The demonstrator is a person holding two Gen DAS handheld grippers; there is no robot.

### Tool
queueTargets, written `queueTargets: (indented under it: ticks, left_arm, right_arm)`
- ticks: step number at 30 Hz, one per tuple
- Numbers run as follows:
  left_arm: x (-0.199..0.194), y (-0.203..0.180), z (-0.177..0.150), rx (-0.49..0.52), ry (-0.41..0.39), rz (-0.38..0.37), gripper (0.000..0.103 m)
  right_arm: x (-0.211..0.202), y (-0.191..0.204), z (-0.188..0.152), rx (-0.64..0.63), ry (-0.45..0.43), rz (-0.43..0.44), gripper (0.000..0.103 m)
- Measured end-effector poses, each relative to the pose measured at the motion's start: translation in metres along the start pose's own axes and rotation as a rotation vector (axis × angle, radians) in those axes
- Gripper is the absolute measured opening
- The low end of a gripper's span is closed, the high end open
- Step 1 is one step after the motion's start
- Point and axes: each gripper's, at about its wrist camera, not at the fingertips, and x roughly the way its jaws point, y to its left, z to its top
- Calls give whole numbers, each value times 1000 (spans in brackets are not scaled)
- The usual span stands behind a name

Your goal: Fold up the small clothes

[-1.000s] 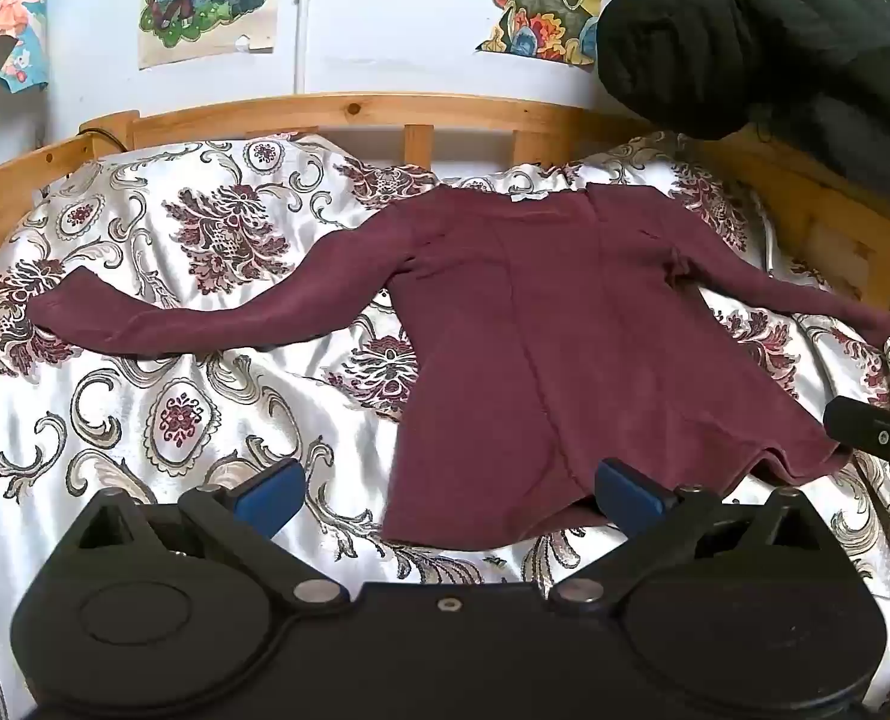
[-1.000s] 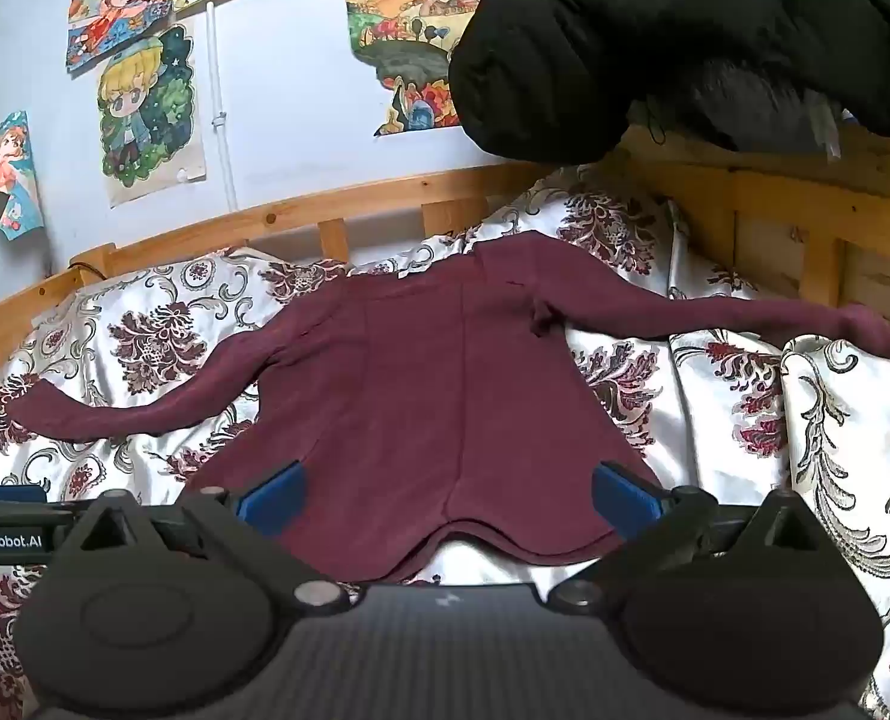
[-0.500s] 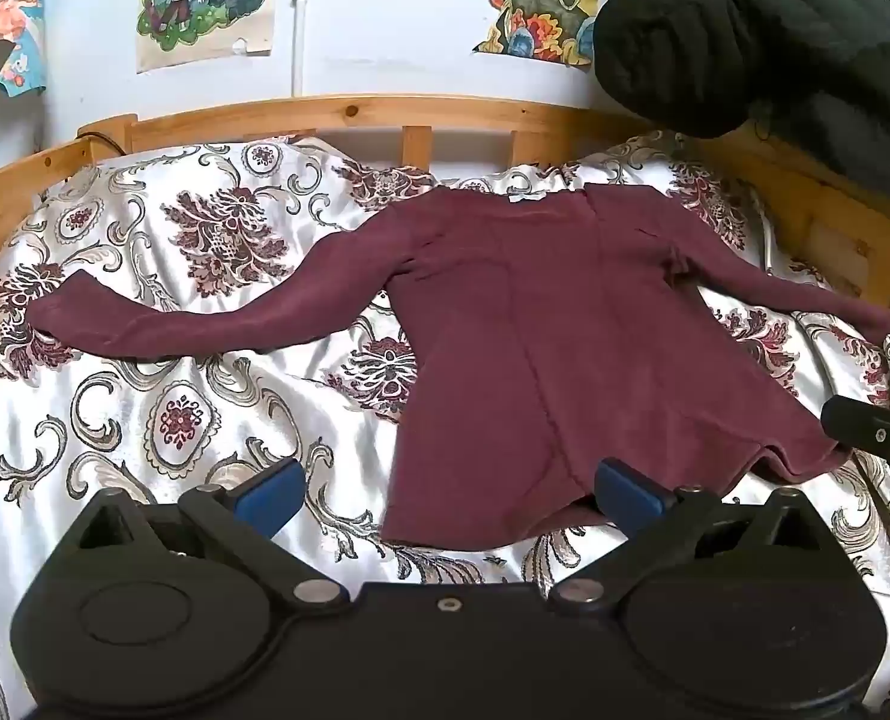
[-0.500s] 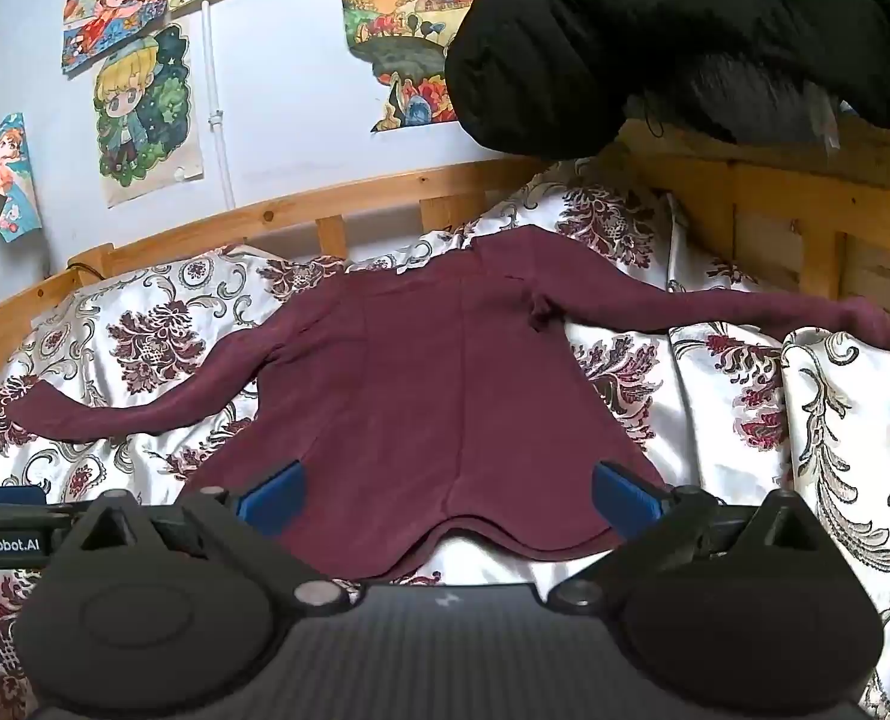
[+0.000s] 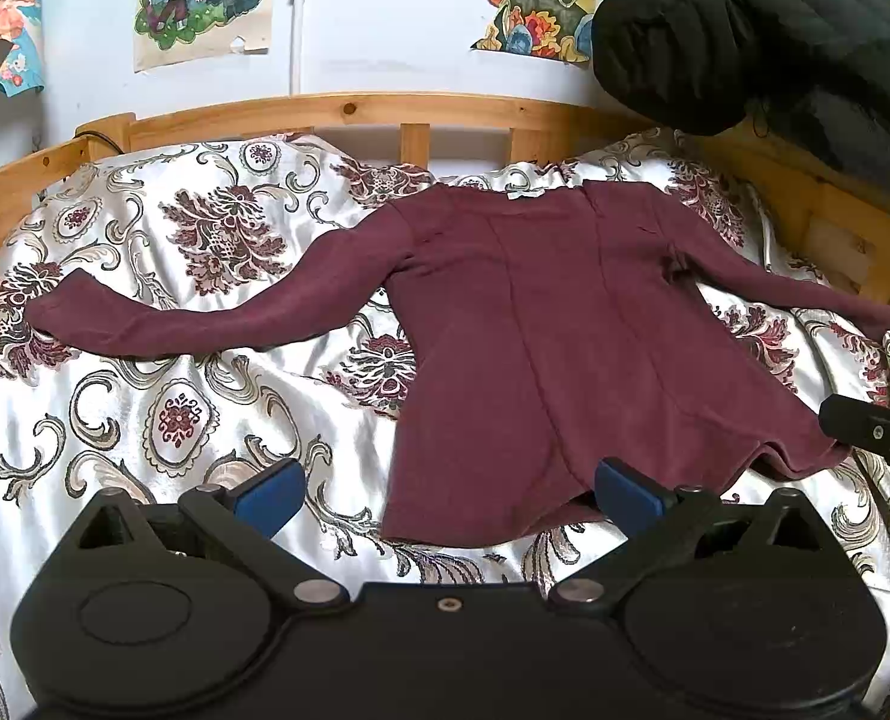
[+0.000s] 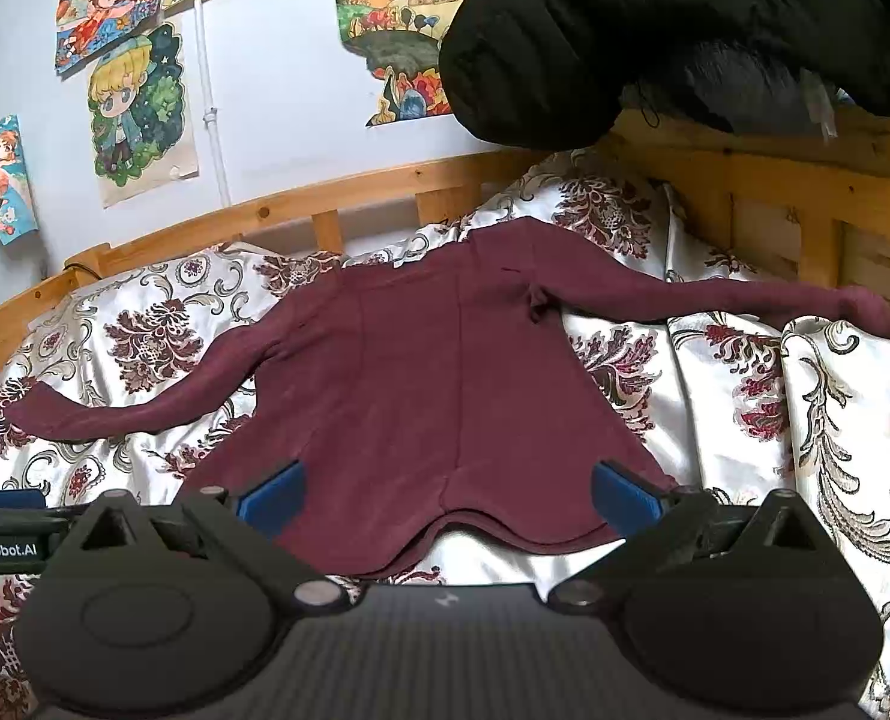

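A dark maroon long-sleeved knit top (image 5: 571, 324) lies flat and face down on a glossy white bedspread patterned with red and grey floral scrolls (image 5: 162, 420), its neckline toward the pale wooden slatted bed rail (image 5: 348, 111) and its 2 sleeves stretched out to either side. The left gripper (image 5: 448, 489) hovers just short of the curved hem with its 2 blue-padded fingers (image 5: 267, 492) spread wide, holding nothing. The right gripper (image 6: 448, 492) sits over the hem's right half, its blue pads likewise wide apart and empty. A bulky black quilted jacket (image 6: 655, 30) hangs over the rail at the upper right, and 5 colourful cartoon posters (image 6: 138, 114) are stuck on the white wall.
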Motion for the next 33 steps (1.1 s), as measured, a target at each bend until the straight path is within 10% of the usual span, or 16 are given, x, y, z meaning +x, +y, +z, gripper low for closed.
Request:
queueTargets:
  ticks: [33]
  left_arm:
    - [2, -2, -2, 7, 12, -7, 102]
  right_arm:
    - [0, -1, 6, 45, 38, -8, 103]
